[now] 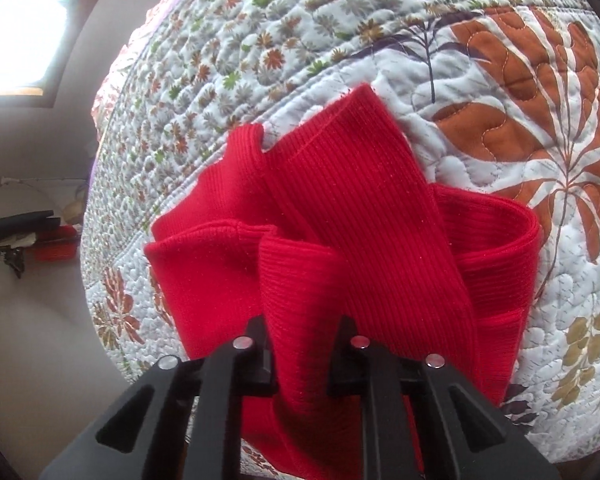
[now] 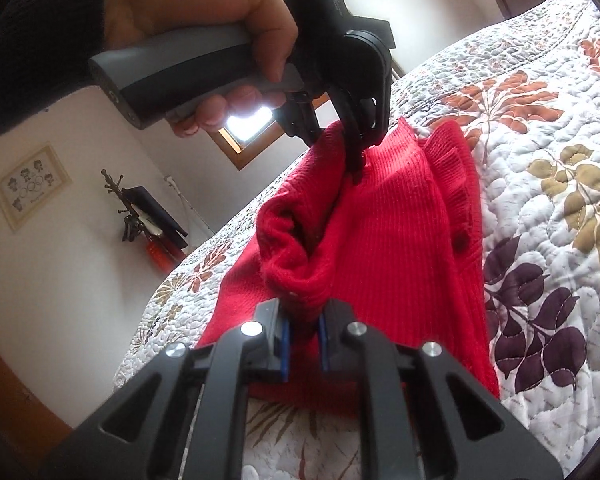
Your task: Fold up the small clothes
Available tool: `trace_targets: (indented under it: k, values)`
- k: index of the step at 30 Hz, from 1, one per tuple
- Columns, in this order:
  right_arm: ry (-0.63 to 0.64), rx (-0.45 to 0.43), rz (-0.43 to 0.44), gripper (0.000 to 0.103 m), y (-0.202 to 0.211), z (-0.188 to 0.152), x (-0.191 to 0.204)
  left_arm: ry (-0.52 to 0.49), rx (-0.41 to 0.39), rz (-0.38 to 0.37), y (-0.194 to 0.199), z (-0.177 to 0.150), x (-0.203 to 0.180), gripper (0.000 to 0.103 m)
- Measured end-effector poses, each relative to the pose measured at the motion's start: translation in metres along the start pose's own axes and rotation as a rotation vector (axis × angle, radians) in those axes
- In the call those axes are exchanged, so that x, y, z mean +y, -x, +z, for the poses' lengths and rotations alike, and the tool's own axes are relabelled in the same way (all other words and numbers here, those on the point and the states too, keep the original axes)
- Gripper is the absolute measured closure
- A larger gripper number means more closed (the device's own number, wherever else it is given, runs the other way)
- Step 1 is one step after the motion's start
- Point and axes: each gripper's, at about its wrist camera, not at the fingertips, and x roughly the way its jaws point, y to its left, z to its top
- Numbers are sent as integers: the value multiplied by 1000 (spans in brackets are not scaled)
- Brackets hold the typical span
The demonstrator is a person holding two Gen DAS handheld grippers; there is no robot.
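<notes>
On floral quilt [image 1: 500, 80], red knit garment [image 1: 340, 220], left gripper [image 1: 302, 344] and right gripper [image 2: 304, 320] both clamping it.

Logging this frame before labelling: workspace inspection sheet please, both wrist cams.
Surface: quilted bedspread with leaf print.
Job's things: one red knit garment, bunched and partly lifted off the quilt.
Clutter: nothing seen on the bed.
Grippers: left gripper shut on the garment; right gripper shut on it too; a hand holds the left one.
Cables: a thin white line on the wall, unclear.
Surroundings: window, coat stand, framed picture.
</notes>
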Motion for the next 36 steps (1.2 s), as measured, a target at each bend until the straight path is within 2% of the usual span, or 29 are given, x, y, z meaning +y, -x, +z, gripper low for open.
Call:
trace_targets:
  k: [5, 6, 12, 15, 27, 36]
  values:
    - [-8, -33, 4, 92, 9, 3, 1, -45, -33, 52, 13, -5, -7, 91]
    - [-13, -40, 1, 95, 11, 4, 0, -46, -42, 57, 18, -6, -7, 92]
    - [-56, -85, -24, 96, 26, 4, 3, -32, -100, 7, 48, -10, -6, 92]
    - [-82, -109, -37, 97, 34, 5, 0, -34, -104, -1, 48, -7, -11, 92]
    - [-115, -113, -97, 97, 44, -2, -10, -43, -122, -21, 58, -5, -40, 92]
    - [-154, -86, -117, 97, 42, -4, -22, -62, -116, -16, 40, -2, -63, 92]
